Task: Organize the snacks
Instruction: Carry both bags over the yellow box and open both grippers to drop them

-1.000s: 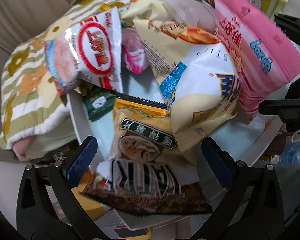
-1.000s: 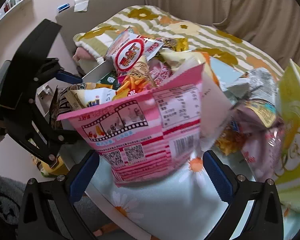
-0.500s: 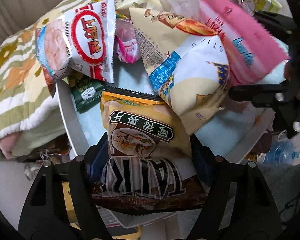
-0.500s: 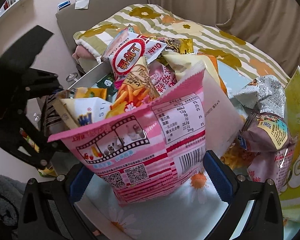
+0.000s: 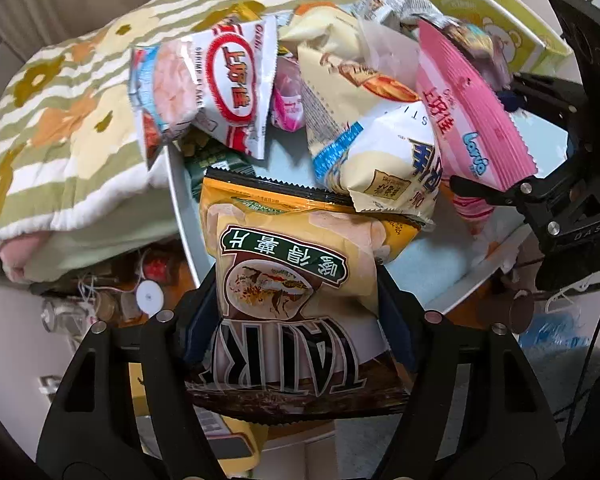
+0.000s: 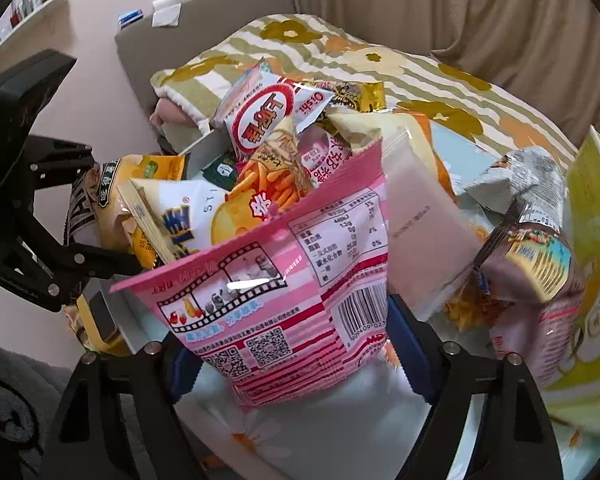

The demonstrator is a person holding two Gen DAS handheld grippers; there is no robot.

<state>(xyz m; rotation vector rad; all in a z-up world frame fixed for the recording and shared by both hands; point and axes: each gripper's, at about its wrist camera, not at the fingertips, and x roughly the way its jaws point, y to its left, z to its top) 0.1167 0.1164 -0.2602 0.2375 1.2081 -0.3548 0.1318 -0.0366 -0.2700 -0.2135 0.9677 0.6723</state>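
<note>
A heap of snack bags lies on a small white table (image 5: 179, 216). My left gripper (image 5: 296, 304) has its blue pads pressed on both sides of a yellow-brown chip bag (image 5: 292, 256) at the near edge of the heap, and its jaws are still closing. In the right wrist view my right gripper (image 6: 296, 348) grips a pink snack bag (image 6: 284, 288) by its lower sides, jaws also closing, and the bag stands upright. The pink snack bag (image 5: 468, 120) also shows in the left wrist view, at the right of the heap.
A red-and-white bag (image 5: 220, 84), a cream-and-blue bag (image 5: 380, 148) and a purple bag (image 6: 532, 264) lie in the heap. A flowered blanket (image 5: 60, 120) lies behind, a yellow-green box (image 6: 592, 240) stands right. Small jars (image 5: 100, 304) clutter the floor.
Both grippers stood wide open around their bags and have closed onto them. The left one has lifted slightly with the chip bag; the pink bag now stands more upright.
</note>
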